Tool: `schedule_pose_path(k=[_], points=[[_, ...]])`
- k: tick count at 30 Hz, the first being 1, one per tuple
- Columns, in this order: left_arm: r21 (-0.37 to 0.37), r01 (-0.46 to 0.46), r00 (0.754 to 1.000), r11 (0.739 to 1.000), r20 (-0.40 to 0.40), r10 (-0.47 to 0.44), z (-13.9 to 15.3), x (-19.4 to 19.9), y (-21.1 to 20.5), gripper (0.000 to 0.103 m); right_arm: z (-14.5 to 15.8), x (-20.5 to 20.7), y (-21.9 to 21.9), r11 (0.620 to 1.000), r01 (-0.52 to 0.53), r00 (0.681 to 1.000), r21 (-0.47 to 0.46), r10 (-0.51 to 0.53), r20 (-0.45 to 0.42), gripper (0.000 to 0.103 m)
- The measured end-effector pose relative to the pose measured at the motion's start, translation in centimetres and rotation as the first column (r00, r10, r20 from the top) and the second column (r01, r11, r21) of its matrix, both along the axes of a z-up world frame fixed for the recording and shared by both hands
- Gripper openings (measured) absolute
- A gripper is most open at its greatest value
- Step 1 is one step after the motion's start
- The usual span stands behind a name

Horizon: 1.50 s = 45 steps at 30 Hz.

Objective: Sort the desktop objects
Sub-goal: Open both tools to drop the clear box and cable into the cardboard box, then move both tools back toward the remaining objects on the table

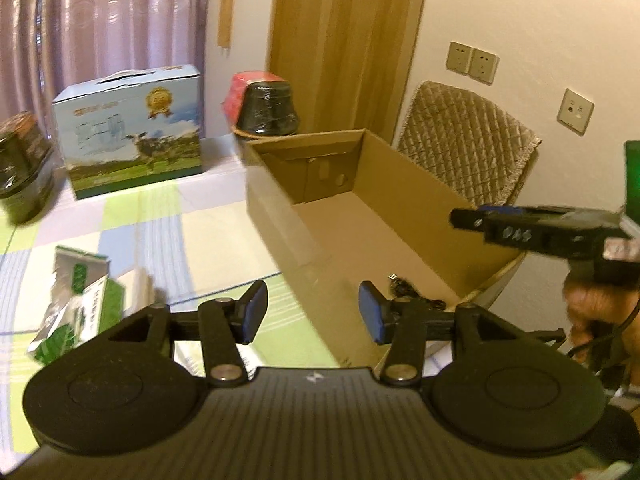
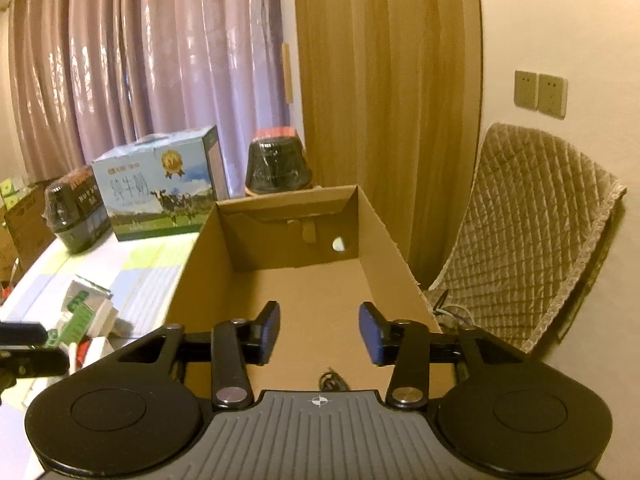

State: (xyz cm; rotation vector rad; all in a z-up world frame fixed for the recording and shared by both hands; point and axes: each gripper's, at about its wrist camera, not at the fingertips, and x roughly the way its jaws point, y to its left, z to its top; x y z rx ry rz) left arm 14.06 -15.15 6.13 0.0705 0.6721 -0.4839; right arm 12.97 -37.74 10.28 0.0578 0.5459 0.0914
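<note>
One cardboard box (image 2: 304, 280), one milk carton (image 2: 160, 192), two dark jars (image 2: 278, 164), three wall outlets (image 1: 472, 60).

The right gripper (image 2: 319, 332) is seen over the near end of an open cardboard box (image 2: 200, 256), its jaws standing apart with nothing between them. A dark cable (image 2: 331, 381) is glimpsed on the box floor just below the jaws. The box is set on a worktop (image 2: 148, 276) covered by a checked cloth. To the left, small green-and-white packets (image 2: 86, 314) are piled, and part of the left gripper (image 2: 28, 350) is seen at the left edge. Farther off, a milk carton case (image 2: 160, 190) printed with cows is flanked by two dark jars (image 2: 279, 164). A quilted chair (image 2: 536, 232) stands to the right.
</note>
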Motion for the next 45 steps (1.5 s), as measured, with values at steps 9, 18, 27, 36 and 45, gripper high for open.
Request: schedule_pose_path(k=[9, 18, 27, 36, 45], points=[[0.016, -0.106, 0.994, 0.994, -0.031, 0.107, -1.0, -3.7, 6.0, 0.054, 1.4, -6.4, 3.7, 0.996, -0.061, 0.996, 0.06, 0.057, 0.065, 0.066], [0.051, -0.227, 0.972, 0.973, -0.056, 0.23, -1.4, -7.8, 12.9, 0.068, -0.3, -10.5, 8.7, 0.984, -0.152, 0.988, 0.094, 0.152, 0.013, 0.079], [0.051, -0.3, 0.951, 0.953, -0.058, 0.303, -1.4, -10.5, 17.2, 0.079, -2.0, -12.4, 12.4, 0.97, -0.226, 0.972, 0.089, 0.231, -0.048, 0.084], [0.028, -0.313, 0.947, 0.949, -0.07, 0.315, -1.8, -10.8, 18.5, 0.088, -3.1, -13.1, 14.0, 0.967, -0.248, 0.964, 0.065, 0.253, -0.081, 0.086], [0.032, -0.314, 0.944, 0.949, -0.095, 0.315, -3.0, -10.2, 19.0, 0.093, -4.8, -12.5, 15.6, 0.956, -0.287, 0.95, 0.055, 0.291, -0.114, 0.087]])
